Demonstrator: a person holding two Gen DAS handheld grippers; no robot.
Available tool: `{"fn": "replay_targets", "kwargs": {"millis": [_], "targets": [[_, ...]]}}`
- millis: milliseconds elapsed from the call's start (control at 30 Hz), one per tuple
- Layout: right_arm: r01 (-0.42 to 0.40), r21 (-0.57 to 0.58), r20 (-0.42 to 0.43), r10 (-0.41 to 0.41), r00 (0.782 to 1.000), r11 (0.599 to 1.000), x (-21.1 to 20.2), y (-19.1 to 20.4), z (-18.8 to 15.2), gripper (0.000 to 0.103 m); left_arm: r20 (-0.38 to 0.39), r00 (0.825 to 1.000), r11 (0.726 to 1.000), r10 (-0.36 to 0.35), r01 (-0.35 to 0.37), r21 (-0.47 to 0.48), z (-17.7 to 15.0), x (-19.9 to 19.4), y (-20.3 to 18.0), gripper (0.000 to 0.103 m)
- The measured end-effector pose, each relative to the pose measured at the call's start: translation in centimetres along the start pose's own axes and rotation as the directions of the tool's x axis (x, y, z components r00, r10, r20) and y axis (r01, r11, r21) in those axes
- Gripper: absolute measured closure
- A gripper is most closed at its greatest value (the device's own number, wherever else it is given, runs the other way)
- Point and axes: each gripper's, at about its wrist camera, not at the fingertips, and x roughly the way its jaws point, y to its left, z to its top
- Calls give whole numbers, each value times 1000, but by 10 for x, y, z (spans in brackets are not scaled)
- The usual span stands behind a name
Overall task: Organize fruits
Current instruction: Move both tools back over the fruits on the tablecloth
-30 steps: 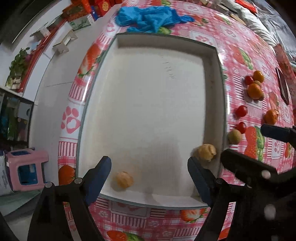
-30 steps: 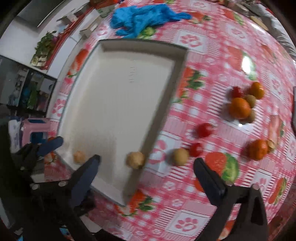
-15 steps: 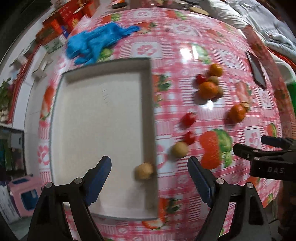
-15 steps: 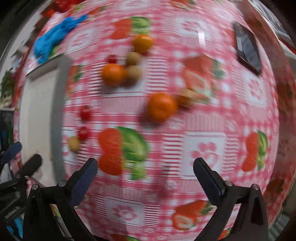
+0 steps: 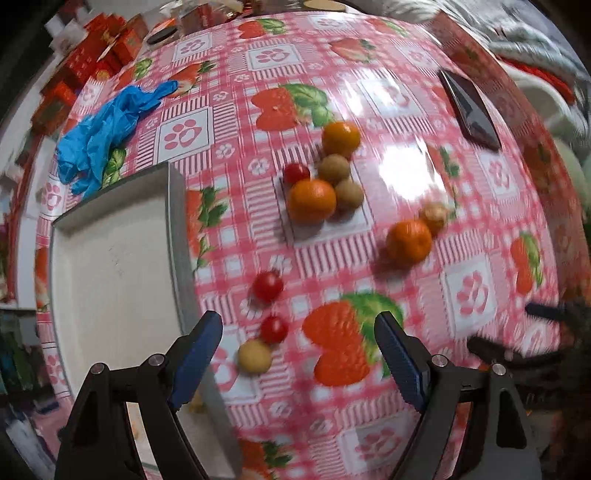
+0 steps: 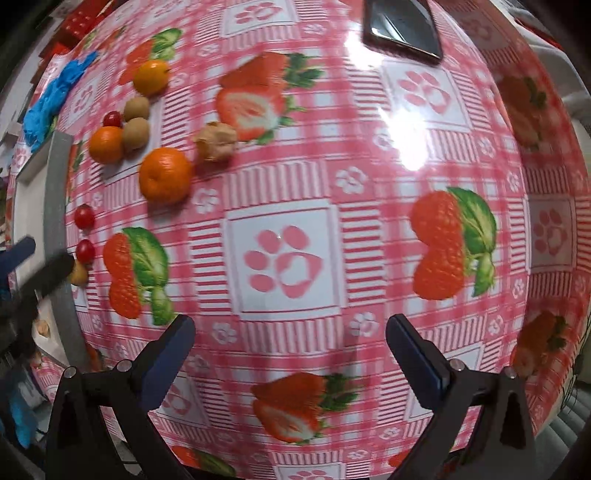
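My left gripper [image 5: 297,350] is open and empty above the table, just right of the white tray's wall [image 5: 177,229]. A tan round fruit [image 5: 254,356] and two cherry tomatoes [image 5: 273,329] lie between its fingers. Further off are oranges [image 5: 312,200], brown fruits [image 5: 334,168] and another orange [image 5: 409,238] with a walnut-like fruit [image 5: 435,215]. My right gripper [image 6: 290,345] is open and empty over bare tablecloth. The same orange [image 6: 166,179] and walnut-like fruit [image 6: 216,141] lie far left of it.
A blue glove [image 5: 103,125] lies beyond the tray. A dark phone [image 5: 471,110] rests at the far right; it also shows in the right wrist view [image 6: 400,27]. Red boxes [image 5: 92,62] stand at the table's far left edge. Small tan fruit lies in the tray [image 6: 42,326].
Both grippers have swung right, away from the tray and over the loose fruit and tablecloth. Both stay open and empty.
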Motion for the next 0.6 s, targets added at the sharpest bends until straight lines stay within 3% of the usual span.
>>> {"fn": "replay_targets", "kwargs": {"millis": [400,500,533,600], "targets": [[-75,23,32,75,997,997,-16,-45,33,0,6,1000,988,-18,18,-152,64,32,6,18],[-91,29,46,90,995,995,-20,-50,45,0,-22,999,984,-27,23,-174,71,46,6,35],[-97,34,51,95,994,995,-21,-49,51,0,-6,998,980,-59,56,-193,73,47,8,35],[-109,50,62,106,992,993,-22,-47,64,0,0,998,978,-58,57,-199,76,48,8,35]]}}
